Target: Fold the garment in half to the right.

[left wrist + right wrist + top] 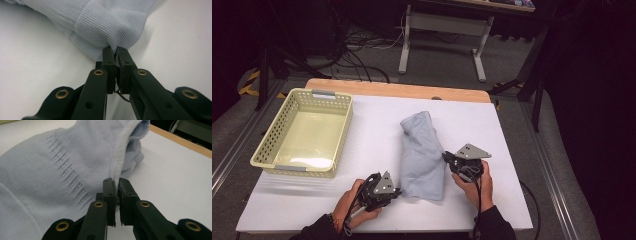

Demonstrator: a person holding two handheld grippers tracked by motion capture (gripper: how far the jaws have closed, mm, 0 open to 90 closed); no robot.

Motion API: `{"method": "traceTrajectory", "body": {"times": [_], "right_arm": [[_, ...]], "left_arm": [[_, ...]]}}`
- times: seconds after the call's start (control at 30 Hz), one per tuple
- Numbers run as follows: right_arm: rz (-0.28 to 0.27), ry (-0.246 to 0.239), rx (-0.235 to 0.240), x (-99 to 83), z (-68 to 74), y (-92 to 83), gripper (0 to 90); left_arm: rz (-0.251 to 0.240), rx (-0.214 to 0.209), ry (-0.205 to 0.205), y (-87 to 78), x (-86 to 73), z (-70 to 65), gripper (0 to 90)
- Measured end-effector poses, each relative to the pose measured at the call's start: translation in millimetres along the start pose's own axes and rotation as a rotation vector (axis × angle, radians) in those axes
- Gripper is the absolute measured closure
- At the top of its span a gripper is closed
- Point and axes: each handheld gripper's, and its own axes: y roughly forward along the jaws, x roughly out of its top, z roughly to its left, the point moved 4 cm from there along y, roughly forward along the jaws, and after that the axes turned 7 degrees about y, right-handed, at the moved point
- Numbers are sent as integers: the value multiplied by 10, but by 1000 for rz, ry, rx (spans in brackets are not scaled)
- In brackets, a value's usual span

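Note:
A light blue knitted garment [422, 150] lies folded in a long strip in the middle of the white table [512, 150]. My left gripper [398, 191] sits at its near left corner. In the left gripper view the left gripper [115, 50] is shut on the ribbed hem of the garment [105, 22]. My right gripper [445, 156] is at the garment's right edge, about halfway along. In the right gripper view the right gripper [116, 181] pinches the stitched seam of the garment [62, 170] between its nearly touching jaws.
A pale yellow-green perforated basket [343, 132] stands at the table's left. The table's wooden far edge [397, 89] shows beyond the white cover. Behind it are a desk frame's legs [404, 55] and cables on the floor.

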Motion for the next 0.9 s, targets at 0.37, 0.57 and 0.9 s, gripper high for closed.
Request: {"method": "traceTrajectory", "body": {"times": [0.37,0.57,0.9], "right_arm": [[72,44,8,-258,-45,285,849],[70,48,10,-284,-23,313,847],[69,27,12,-268,8,322,844]], "left_arm": [[15,5,-5,-80,-37,-19,865],[-82,3,-72,-407,-51,132,823],[-241,96,6,-272,811,566,887]]}}
